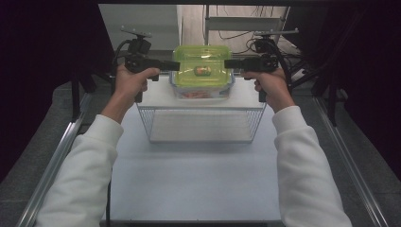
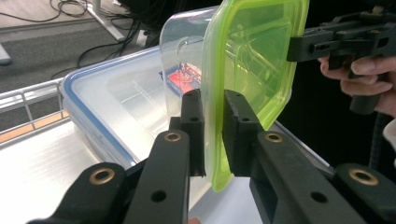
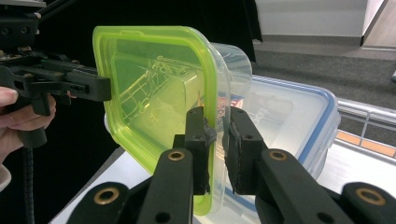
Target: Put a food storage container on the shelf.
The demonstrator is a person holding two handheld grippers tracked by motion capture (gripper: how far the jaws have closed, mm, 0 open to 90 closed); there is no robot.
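Both forearms in white sleeves reach forward, level. Left gripper (image 1: 176,65) and right gripper (image 1: 228,64) each pinch an opposite rim of the clear plastic container with lime-green lid (image 1: 202,61), held between them above a blue-rimmed clear lidded box (image 1: 202,92). The gripper views show its lid edge-on; a red label inside, unreadable. White wire basket (image 1: 201,124) nearer the person.

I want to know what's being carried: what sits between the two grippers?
In the high view, a green-lidded clear box spans between the left gripper and the right gripper, each clamped on the lid's rim.
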